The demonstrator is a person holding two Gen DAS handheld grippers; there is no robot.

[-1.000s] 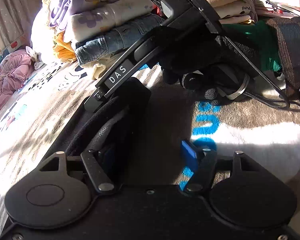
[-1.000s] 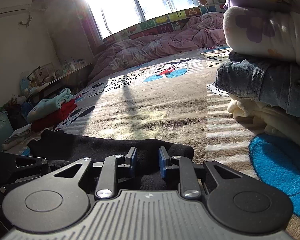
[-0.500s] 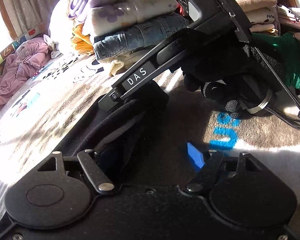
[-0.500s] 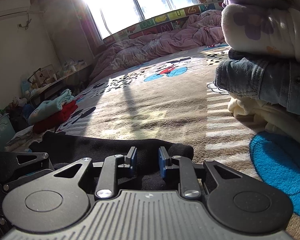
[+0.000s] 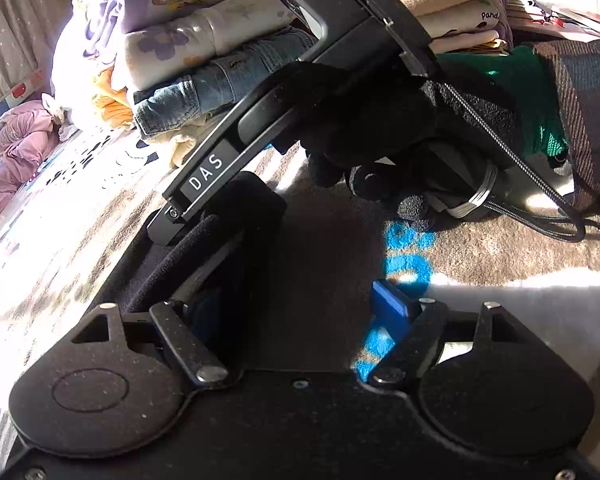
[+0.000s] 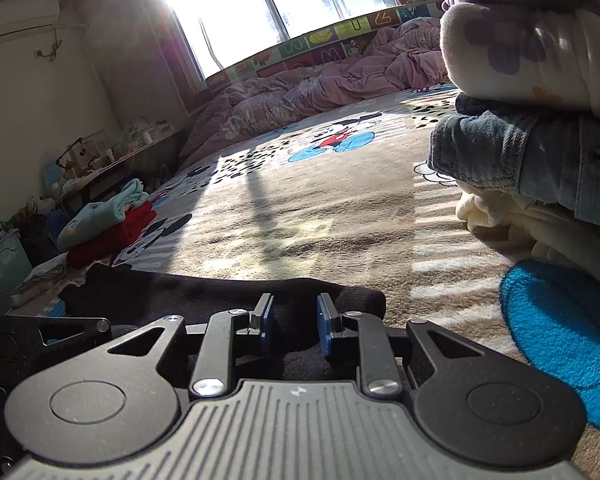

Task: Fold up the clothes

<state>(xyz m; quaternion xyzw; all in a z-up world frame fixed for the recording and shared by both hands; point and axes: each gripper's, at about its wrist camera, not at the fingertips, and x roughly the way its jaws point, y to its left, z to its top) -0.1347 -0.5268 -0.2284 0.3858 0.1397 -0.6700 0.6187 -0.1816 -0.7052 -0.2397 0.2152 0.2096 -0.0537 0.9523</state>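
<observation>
The black garment (image 6: 220, 296) lies spread low on the cartoon-print blanket (image 6: 320, 208), at the near edge of the bed, its rolled hem bunched up just ahead of me. My right gripper (image 6: 294, 322) is clenched on that hem: dark cloth fills the narrow gap between the two blue pads (image 6: 266, 320) and bulges out past them. From my other side the same black garment (image 5: 228, 248) shows as a thick fold with a paler inner layer. My left gripper (image 5: 296, 312) stands wide and released over it; the right-hand blue pad (image 5: 390, 308) hangs clear above the blanket (image 5: 480, 248), while the left-hand finger is sunk in the dark fold, and I cannot tell whether it presses on anything. Across that view runs the body of my right gripper (image 5: 204, 176), marked DAS, held by my black-gloved hand (image 5: 364, 120) with a braided cable (image 5: 540, 192) trailing off. Behind it is a stack of folded clothes (image 5: 204, 52), jeans (image 6: 532, 160) under floral pieces. Farther off, a pink duvet (image 6: 340, 84) lies crumpled below the bright window (image 6: 276, 4), and a red and pale blue pile (image 6: 108, 220) sits at the bed's far edge.
</observation>
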